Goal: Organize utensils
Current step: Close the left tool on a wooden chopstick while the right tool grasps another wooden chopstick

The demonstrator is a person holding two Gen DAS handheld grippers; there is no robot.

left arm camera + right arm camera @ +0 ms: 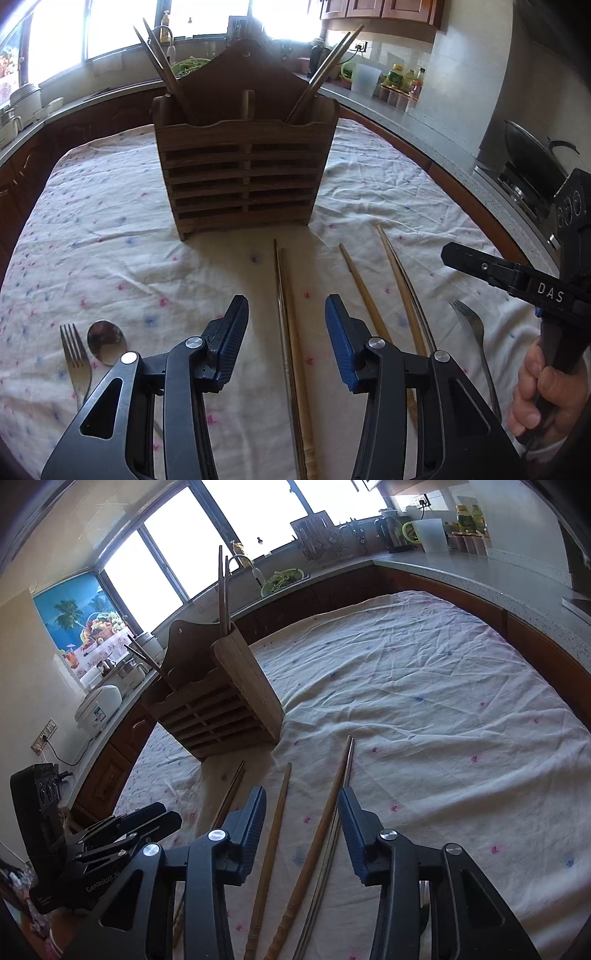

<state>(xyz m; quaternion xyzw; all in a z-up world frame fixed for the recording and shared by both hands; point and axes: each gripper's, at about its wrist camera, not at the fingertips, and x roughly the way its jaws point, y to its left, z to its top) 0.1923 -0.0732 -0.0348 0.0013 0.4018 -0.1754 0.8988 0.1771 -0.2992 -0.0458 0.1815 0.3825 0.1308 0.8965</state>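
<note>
A slatted wooden utensil holder [240,177] [221,709] stands on the floral cloth [110,229], with chopsticks leaning out of its left [162,66] and right [328,70] compartments. My left gripper [286,301] is open low over a pair of chopsticks [288,350] that lies between its fingers without touching the pads. My right gripper [303,792] is open over a single wooden chopstick [275,830] and a curved pair [325,830]. On the cloth's left lie a fork [75,362] and a spoon [107,341]. Another fork [476,332] lies on the right.
A hand [543,391] holds the right gripper's handle at the right edge. Stone counters wrap around the table, with a wok [532,155] on the stove, a sink below the windows, and a rice cooker [98,705]. Bare cloth [443,701] stretches right of the holder.
</note>
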